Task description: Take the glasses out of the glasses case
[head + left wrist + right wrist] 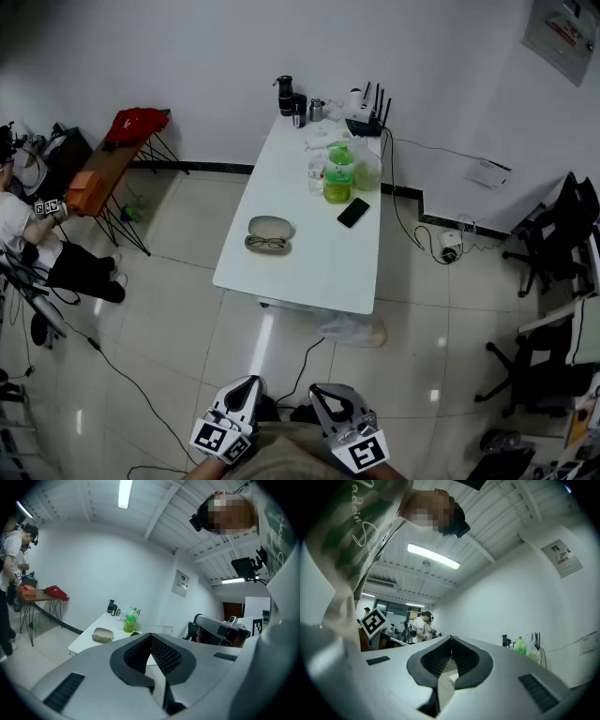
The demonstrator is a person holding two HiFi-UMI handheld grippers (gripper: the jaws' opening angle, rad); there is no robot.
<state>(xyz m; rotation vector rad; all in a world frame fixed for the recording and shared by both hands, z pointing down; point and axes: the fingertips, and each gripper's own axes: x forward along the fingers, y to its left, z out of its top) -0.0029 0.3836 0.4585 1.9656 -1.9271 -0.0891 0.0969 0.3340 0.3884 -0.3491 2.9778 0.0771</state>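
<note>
Left gripper (242, 394): we see jaws pressed together, empty.
Right gripper (330, 398): we see the same.
Glasses (267, 244): lying on table (314, 272), just beside glasses case (270, 226).

White walls (187, 56) meet a pale, glossy tiled floor (169, 309). A long white table (309, 272) runs from the far wall towards the near side. At far left stands a wooden bench (105, 171) on thin black legs, and at right are black office chairs (553, 234). A black cable (122, 375) trails over the near floor. Overhead, a lit fluorescent tube (124, 493) hangs on a white beamed ceiling (159, 513).
</note>
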